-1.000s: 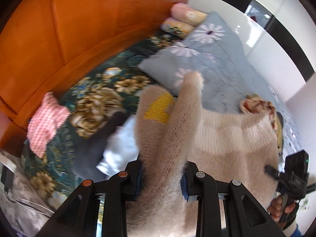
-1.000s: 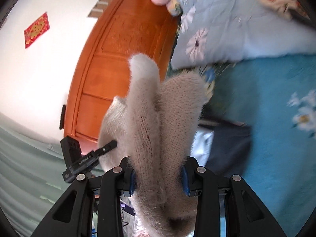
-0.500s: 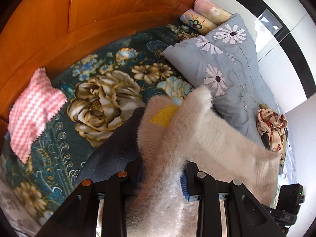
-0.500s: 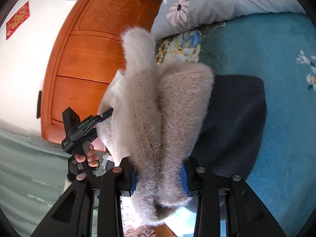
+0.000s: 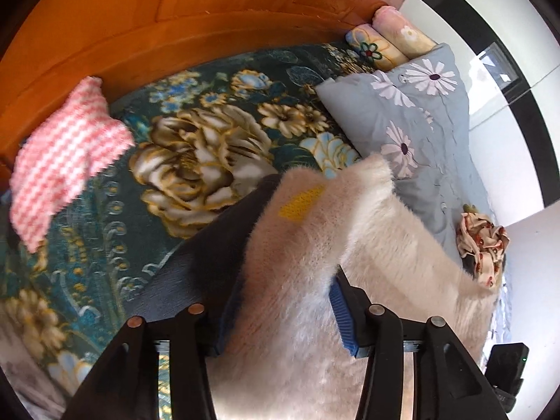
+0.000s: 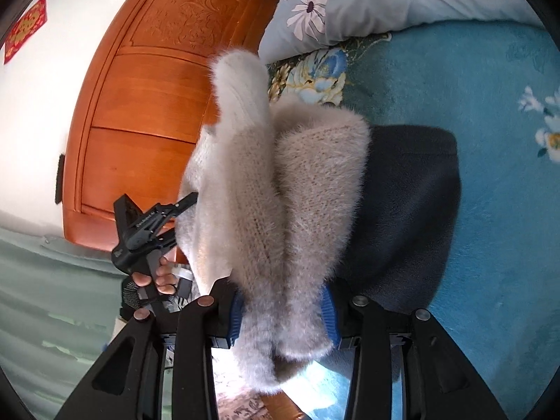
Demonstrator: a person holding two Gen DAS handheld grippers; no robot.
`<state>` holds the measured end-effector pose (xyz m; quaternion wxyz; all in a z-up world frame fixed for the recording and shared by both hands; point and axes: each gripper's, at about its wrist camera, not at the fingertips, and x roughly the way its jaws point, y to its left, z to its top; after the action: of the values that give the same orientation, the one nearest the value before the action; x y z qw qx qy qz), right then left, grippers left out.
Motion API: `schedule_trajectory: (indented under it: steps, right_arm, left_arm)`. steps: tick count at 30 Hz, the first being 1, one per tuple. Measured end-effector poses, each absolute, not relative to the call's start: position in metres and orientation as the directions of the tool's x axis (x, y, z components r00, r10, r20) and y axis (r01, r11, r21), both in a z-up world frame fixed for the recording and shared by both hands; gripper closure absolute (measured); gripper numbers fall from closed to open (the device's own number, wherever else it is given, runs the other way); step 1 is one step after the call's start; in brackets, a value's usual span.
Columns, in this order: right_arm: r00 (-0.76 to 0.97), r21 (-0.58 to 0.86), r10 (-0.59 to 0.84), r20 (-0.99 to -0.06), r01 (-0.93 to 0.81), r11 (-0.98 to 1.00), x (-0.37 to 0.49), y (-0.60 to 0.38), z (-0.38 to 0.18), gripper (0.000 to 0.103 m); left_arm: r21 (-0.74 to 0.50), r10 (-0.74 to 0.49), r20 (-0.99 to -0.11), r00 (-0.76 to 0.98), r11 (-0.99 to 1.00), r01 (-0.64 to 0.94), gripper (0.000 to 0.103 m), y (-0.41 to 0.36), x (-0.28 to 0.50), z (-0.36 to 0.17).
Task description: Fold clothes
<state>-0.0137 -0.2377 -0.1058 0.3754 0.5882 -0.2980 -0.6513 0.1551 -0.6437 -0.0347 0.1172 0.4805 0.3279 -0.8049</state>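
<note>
The bed fills both views, with the wooden headboard along its far edge; places here are given from that headboard. Near it lie a grey daisy quilt and, toward its other end, a pink checked cloth. Further out from it sits a dark folded garment on the bedding.

Over that garment hangs the sweater — cream, fluffy, with a yellow patch. The left gripper and the right gripper each have their fingers closed narrowly on a bunched end of it, blue pads pressed into the pile.

The step looks like carrying the sweater out to lay it flat. To do it well, I would keep both grips firm, draw the two ends apart until the span is taut, then lower evenly so no crease is trapped.

Its long axis seems to run from gripper to gripper, roughly parallel to the headboard; the gathered folds in each grip point toward the headboard — one sleeve-like end stands up tallest.
</note>
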Motion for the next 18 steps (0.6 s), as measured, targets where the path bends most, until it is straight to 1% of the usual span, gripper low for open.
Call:
schedule_trajectory:
  steps: [1,3,4,6,9,13,15,18]
  right_arm:
    - [-0.024,0.826,-0.837,-0.547,0.144,-0.544,-0.015,-0.233,-0.103,0.062]
    - [-0.028,0.81,-0.823,-0.567,0.159,-0.564,-0.018,-0.224,-0.099,0.062]
    - [-0.037,0.799,-0.814,-0.58,0.168,-0.578,-0.021,-0.219,-0.096,0.062]
    - [-0.072,0.772,-0.791,-0.607,0.182,-0.609,-0.028,-0.207,-0.088,0.062]
    - [-0.151,0.72,-0.75,-0.644,0.21,-0.661,-0.045,-0.196,-0.07,0.061]
    - [-0.173,0.677,-0.747,-0.642,0.332,-0.658,-0.053,-0.229,-0.039,0.06]
    - [-0.157,0.641,-0.751,-0.642,0.427,-0.638,-0.051,-0.262,-0.026,0.06]
    - [-0.125,0.568,-0.729,-0.673,0.545,-0.617,-0.041,-0.299,-0.024,0.059]
  left_arm:
    - [-0.41,0.117,-0.853,-0.509,-0.754,0.513,0.048,-0.645,0.158,-0.03]
    - [-0.399,0.096,-0.856,-0.507,-0.746,0.533,0.048,-0.648,0.165,-0.02]
    - [-0.379,0.065,-0.859,-0.508,-0.748,0.545,0.048,-0.648,0.171,-0.011]
    - [-0.348,0.024,-0.86,-0.51,-0.759,0.55,0.048,-0.646,0.177,0.0]
    - [-0.312,-0.001,-0.854,-0.521,-0.799,0.514,0.048,-0.626,0.174,0.013]
    - [-0.262,-0.03,-0.843,-0.537,-0.848,0.46,0.048,-0.598,0.17,0.029]
    - [-0.225,-0.031,-0.852,-0.523,-0.88,0.418,0.048,-0.577,0.161,0.025]
    - [-0.152,-0.054,-0.874,-0.483,-0.914,0.377,0.048,-0.557,0.152,0.013]
